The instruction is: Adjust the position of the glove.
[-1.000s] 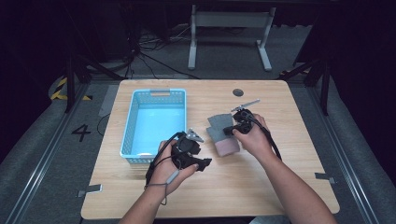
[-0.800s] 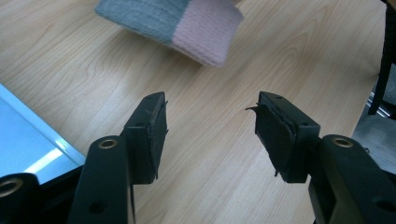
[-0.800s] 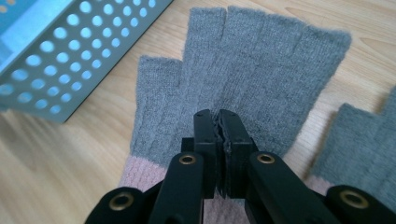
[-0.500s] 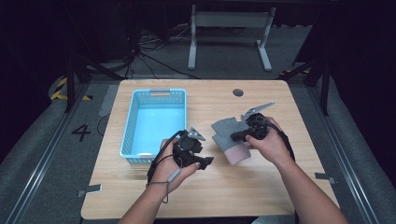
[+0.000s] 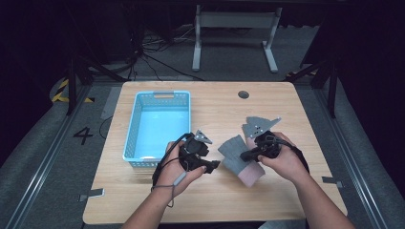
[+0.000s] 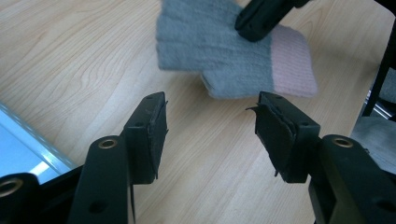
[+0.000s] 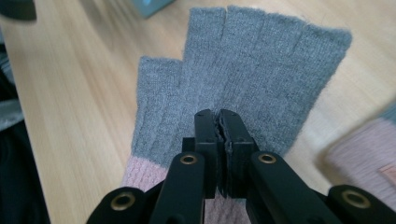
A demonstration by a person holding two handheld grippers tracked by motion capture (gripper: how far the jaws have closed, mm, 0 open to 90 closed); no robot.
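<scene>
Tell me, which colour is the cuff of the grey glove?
Pale pink; the glove cuff shows best in the left gripper view.

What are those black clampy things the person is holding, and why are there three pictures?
Those are hand-held grippers: tools with two black jaws that pinch like tongs. One picture looks down from above the light wooden table. The other two come from small cameras riding on each gripper, looking along its jaws. On the table stands a light blue plastic basket. Beside it lies a grey knitted fingerless glove with a pink cuff. The right gripper has its jaws pinched shut on the glove's middle. The left gripper waits nearby with jaws open, holding nothing. A second pink cuff peeks in beside the glove.
</scene>
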